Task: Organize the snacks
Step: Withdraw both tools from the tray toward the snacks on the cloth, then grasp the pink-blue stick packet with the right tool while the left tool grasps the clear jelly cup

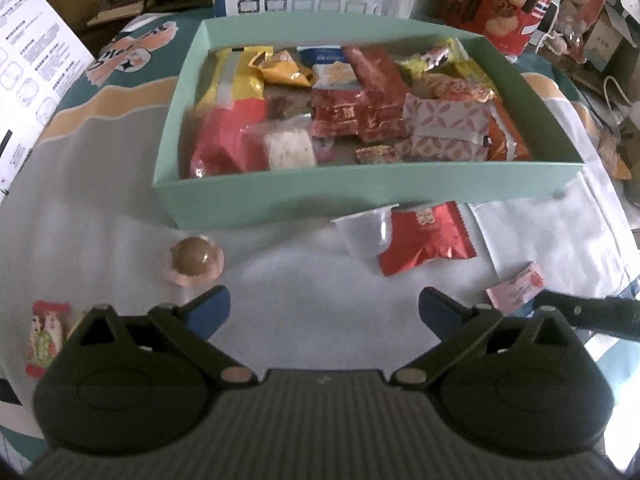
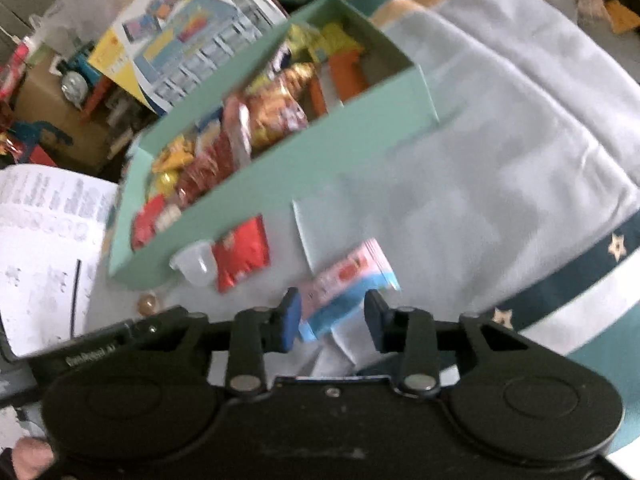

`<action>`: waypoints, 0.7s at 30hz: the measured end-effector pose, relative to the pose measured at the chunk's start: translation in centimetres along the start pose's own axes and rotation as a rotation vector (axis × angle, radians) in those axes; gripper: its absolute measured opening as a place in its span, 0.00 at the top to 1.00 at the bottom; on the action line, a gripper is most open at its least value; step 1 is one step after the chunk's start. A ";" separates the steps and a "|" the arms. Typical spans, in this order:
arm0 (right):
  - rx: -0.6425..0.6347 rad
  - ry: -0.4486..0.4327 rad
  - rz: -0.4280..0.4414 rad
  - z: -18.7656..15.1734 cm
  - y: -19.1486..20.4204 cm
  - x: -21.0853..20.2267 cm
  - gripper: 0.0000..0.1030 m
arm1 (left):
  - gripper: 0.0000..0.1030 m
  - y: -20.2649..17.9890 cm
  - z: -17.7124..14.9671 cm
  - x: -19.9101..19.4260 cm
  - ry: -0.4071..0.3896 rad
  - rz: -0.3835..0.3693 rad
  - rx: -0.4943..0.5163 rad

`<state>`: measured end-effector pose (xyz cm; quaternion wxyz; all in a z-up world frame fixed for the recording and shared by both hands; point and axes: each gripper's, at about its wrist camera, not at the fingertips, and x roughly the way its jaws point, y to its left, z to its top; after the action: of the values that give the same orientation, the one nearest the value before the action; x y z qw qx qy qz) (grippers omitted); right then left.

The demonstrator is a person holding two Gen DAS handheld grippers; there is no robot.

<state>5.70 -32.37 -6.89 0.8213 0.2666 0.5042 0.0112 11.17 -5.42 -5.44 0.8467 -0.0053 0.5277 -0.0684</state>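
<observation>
A mint-green box [image 1: 280,190] holds several wrapped snacks; it also shows in the right wrist view [image 2: 256,184]. Loose on the white cloth lie a brown ball candy [image 1: 195,261], a clear jelly cup [image 1: 362,232], a red packet [image 1: 426,238] and a pink packet [image 1: 516,293]. My left gripper [image 1: 324,310] is open and empty, short of the candy and packets. My right gripper [image 2: 332,316] is open around the near end of the pink and blue packet [image 2: 348,280], not closed on it. The red packet [image 2: 240,254] and the cup [image 2: 196,266] lie beyond.
A small illustrated packet [image 1: 46,334] lies at the left edge. Printed sheets [image 1: 32,68] and a red cookie box [image 1: 506,0] stand around the green box. Cluttered cartons [image 2: 60,92] lie beyond the cloth's far side.
</observation>
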 end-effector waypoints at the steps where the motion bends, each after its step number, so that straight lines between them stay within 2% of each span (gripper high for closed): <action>1: 0.005 0.005 -0.006 0.0 0.0 0.2 0.66 | 0.00 0.1 0.0 0.2 0.002 0.001 -0.006; 7: -0.021 -0.017 -0.041 1.0 1.3 1.5 0.66 | 0.00 0.5 0.8 1.2 0.009 0.005 -0.035; 17: -0.282 -0.082 -0.105 0.6 5.8 3.7 0.65 | 0.00 0.6 2.2 2.7 0.004 0.013 -0.071; 18: -0.312 -0.084 -0.115 0.5 6.0 3.7 0.68 | 0.00 0.5 2.4 2.9 -0.002 0.012 -0.075; 20: -0.344 -0.086 -0.121 0.3 5.9 3.6 0.69 | 0.03 0.3 2.7 3.2 -0.010 0.007 -0.080; 21: -0.340 -0.088 -0.118 0.3 5.8 3.6 0.70 | 0.09 0.2 2.9 3.4 -0.011 0.006 -0.080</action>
<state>9.14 -26.51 -7.14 0.8749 0.0940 0.4736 0.0365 15.23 -5.86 -7.22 0.8488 -0.0380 0.5254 -0.0449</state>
